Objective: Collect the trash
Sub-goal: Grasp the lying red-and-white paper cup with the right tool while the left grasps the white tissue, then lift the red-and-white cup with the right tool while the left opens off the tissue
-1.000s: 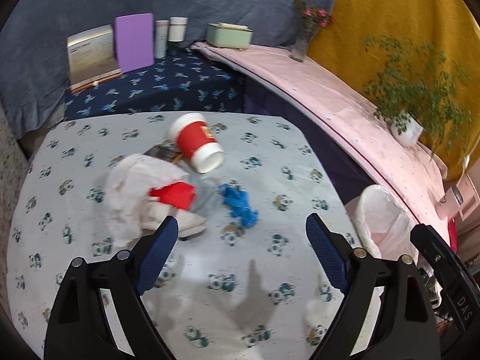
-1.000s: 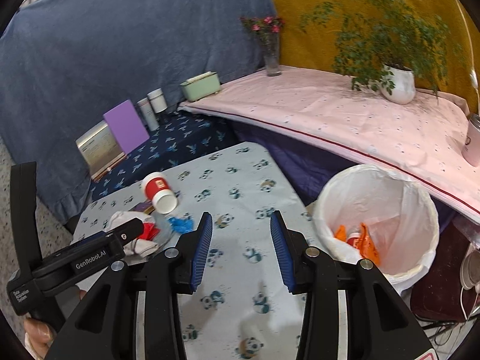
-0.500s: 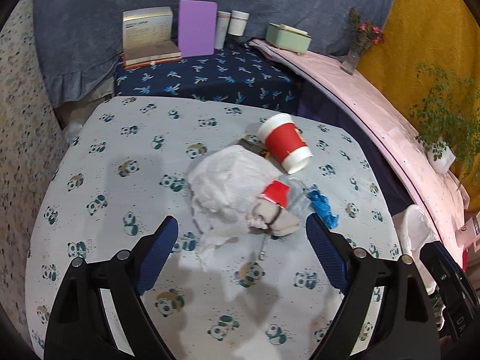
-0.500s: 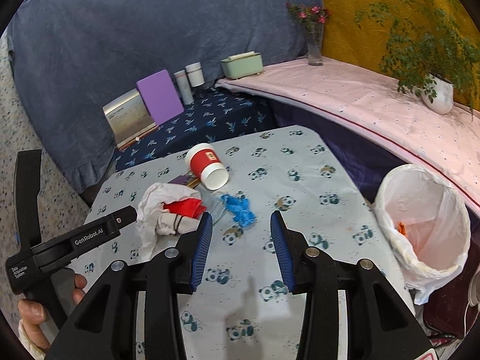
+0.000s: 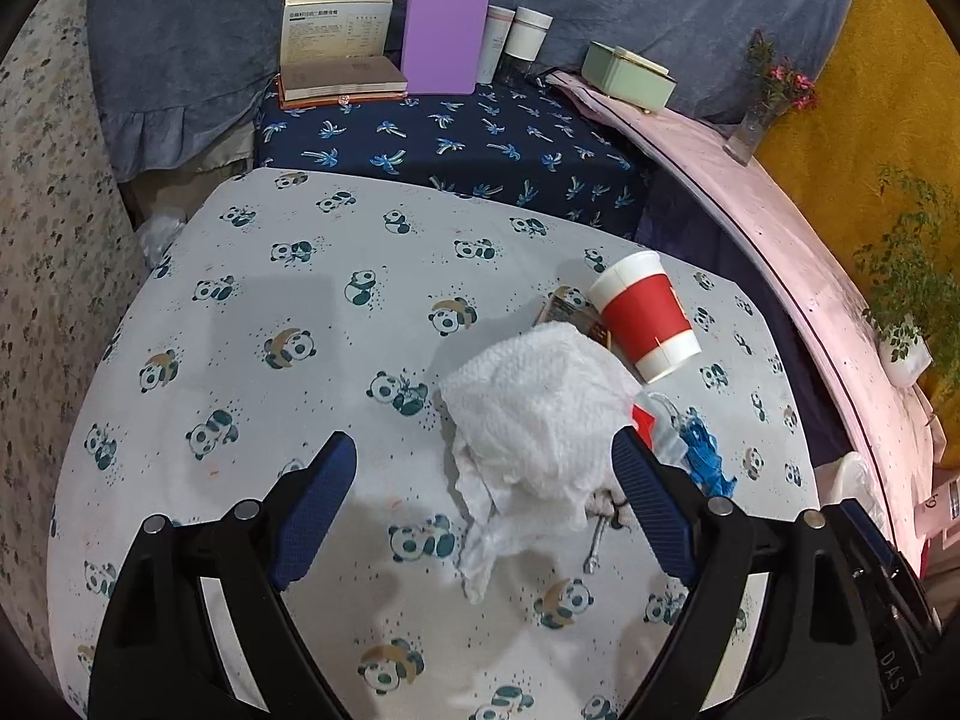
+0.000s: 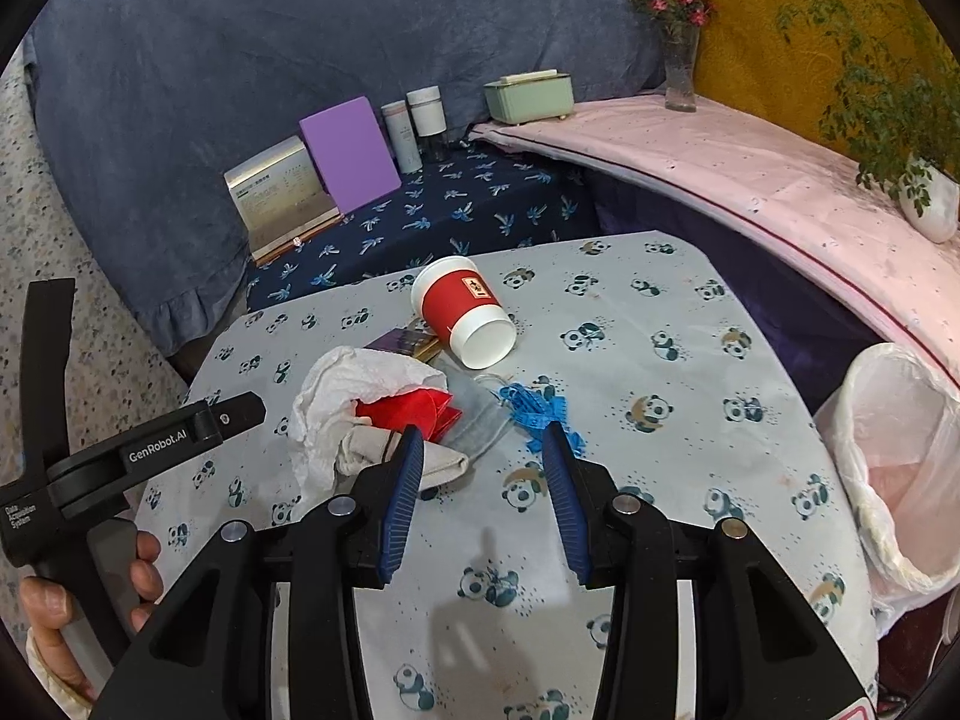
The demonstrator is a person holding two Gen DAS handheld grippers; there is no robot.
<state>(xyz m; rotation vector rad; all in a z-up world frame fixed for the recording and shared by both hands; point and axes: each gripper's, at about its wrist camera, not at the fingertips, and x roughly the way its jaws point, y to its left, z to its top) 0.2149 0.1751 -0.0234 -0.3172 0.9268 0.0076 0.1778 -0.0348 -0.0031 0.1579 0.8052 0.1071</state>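
Trash sits in a pile on the desk point(image 5: 252, 360): a white tissue point(image 5: 540, 414) mid-frame, a red cup point(image 5: 645, 318) lying upper right. Both the left gripper point(image 5: 486, 501) and right gripper point(image 6: 483, 474) are spread apart, holding nothing.

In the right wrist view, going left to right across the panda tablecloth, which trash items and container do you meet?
Crumpled white paper towel → red wrapper → blue scrap → white-lined trash bin. The red paper cup lies farther back, above the wrapper, so I leave it out of the order.
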